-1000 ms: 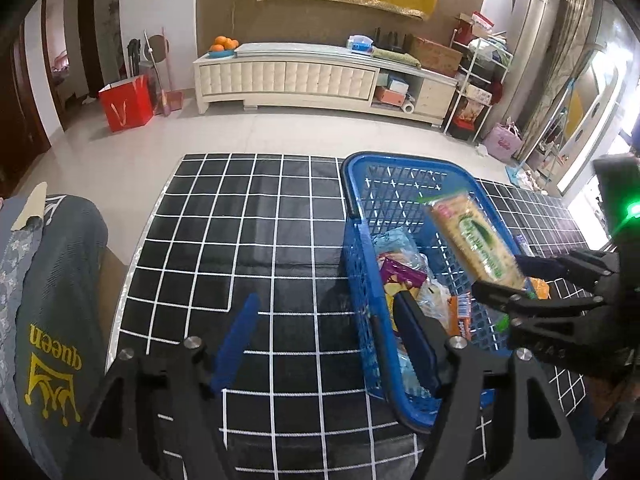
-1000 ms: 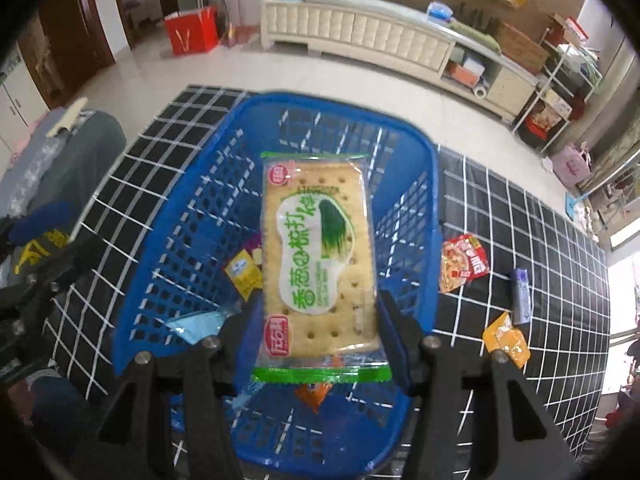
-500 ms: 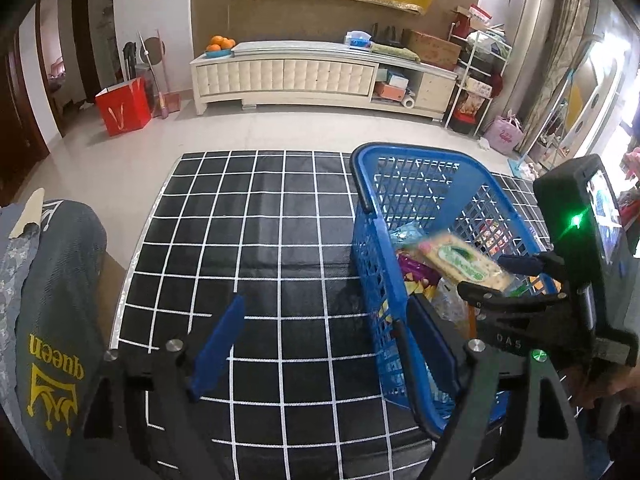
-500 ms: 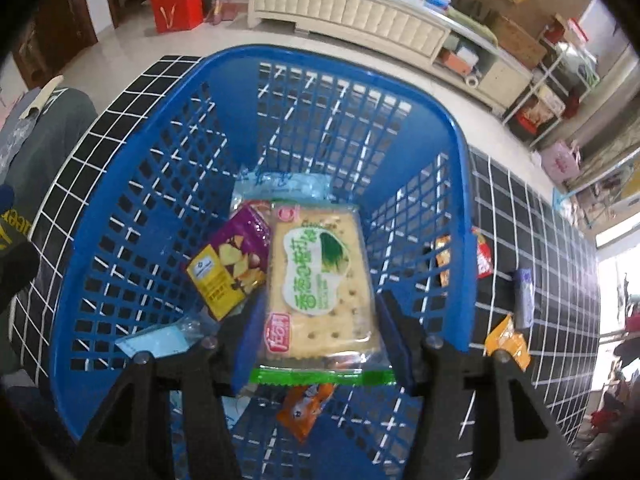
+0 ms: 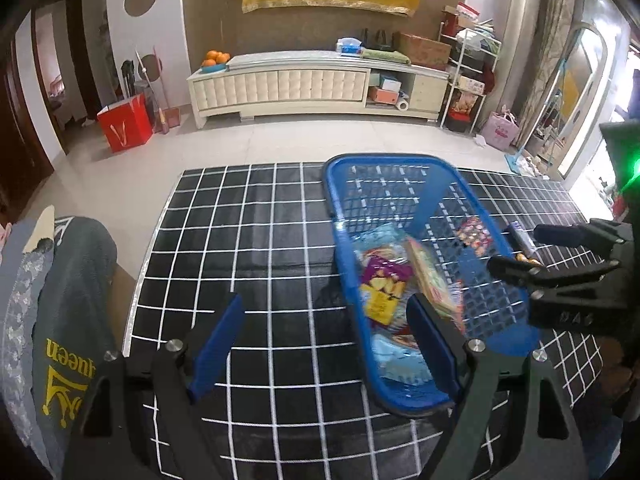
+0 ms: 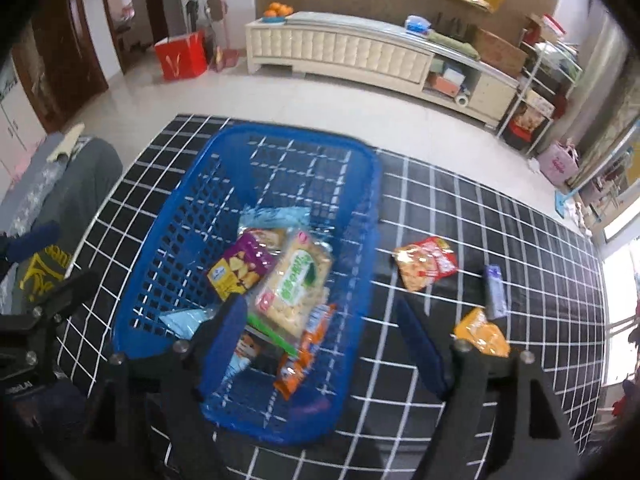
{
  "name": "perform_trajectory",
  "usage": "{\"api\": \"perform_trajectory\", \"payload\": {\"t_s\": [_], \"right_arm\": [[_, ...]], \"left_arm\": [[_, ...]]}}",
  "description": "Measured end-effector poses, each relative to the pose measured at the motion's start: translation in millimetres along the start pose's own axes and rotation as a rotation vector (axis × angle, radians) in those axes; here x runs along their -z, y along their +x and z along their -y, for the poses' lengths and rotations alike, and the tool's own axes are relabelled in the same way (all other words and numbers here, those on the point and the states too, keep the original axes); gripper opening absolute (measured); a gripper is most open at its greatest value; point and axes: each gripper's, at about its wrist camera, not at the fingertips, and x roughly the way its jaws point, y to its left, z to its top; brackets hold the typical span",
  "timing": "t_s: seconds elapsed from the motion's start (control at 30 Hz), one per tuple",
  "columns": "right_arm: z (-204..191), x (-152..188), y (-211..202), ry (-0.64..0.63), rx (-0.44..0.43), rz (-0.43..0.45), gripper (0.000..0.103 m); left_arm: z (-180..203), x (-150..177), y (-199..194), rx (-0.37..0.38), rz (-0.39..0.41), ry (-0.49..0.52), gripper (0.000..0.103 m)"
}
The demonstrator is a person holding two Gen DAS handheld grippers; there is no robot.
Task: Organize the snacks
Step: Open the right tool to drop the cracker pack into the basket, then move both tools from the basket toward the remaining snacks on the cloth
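Both my jaws gape empty; the right gripper [image 6: 320, 344] straddles the basket [image 6: 362, 216] wall, probably snagging it reaching the counter's right-edge packets [image 6: 425, 261].

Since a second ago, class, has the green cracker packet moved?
Yes. The cracker packet has dropped from between the right gripper fingers, whose jaws have just been opening, and lies tilted inside the blue basket.

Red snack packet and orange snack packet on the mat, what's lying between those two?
In the right wrist view, only bare grid mat lies between the red snack packet and the orange snack packet; the purple packet sits off to the side.
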Motion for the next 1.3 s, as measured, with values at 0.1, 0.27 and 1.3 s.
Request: {"api": "perform_trajectory", "payload": {"t_s": [0.1, 0.27, 1.3], "right_arm": [[17, 4, -16, 0.014, 0.002, 0.017, 0.081], [53, 18, -41, 0.034, 0.014, 0.059, 0.081], [251, 99, 23, 0.148, 0.026, -0.085, 0.081]], "left_arm": [[14, -4, -9, 0.009, 0.011, -0.006, 0.082], [49, -10, -19, 0.023, 0.018, 0.033, 0.082], [283, -21, 74, 0.095, -0.085, 0.257, 0.082]]}}
